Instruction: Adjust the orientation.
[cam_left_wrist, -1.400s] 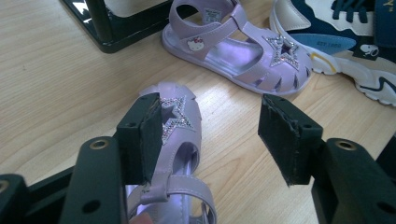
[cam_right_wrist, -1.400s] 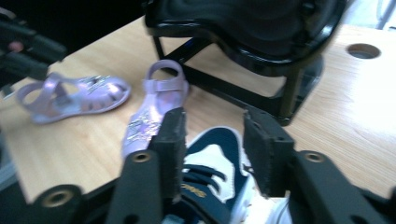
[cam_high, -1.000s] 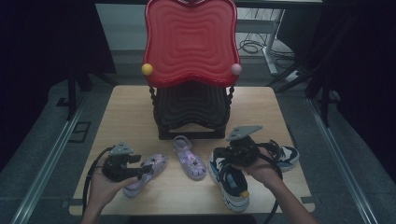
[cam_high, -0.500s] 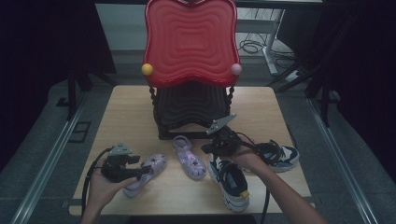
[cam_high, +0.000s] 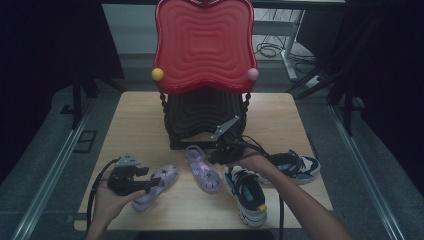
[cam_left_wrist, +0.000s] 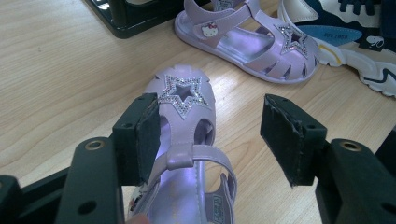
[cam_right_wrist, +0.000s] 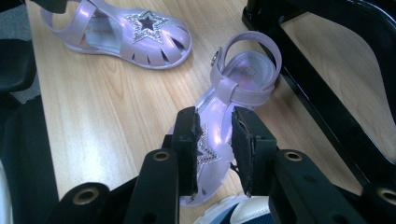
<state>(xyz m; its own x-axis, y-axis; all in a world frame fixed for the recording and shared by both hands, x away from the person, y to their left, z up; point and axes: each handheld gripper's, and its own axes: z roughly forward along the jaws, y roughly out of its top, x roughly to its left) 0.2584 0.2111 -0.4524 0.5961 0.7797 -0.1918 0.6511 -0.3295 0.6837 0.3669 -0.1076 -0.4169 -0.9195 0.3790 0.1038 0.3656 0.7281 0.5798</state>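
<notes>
Two lilac sandals with glitter stars lie on the wooden table (cam_high: 135, 125). The left sandal (cam_high: 155, 184) (cam_left_wrist: 187, 140) lies between the wide jaws of my left gripper (cam_high: 149, 185) (cam_left_wrist: 210, 126). The left pad rests against its side and the right pad stands well clear, so this gripper is open. The middle sandal (cam_high: 202, 170) (cam_right_wrist: 233, 93) points its heel at the rack. My right gripper (cam_high: 214, 159) (cam_right_wrist: 215, 126) hangs over this sandal's toe. Its jaws have just been opening and are a narrow gap apart, with the star showing through the gap and nothing pressed between the pads.
A black shoe rack (cam_high: 200, 115) with a red wavy top (cam_high: 204, 45) stands at the table's back middle. Two white and navy sneakers lie to the right, one near the front edge (cam_high: 246, 194) and one farther right (cam_high: 296, 167). Cables trail from both grippers.
My right gripper has travelled left from the right sneaker to the middle sandal's toe, and its jaws have parted. The left gripper and its sandal stayed put.
</notes>
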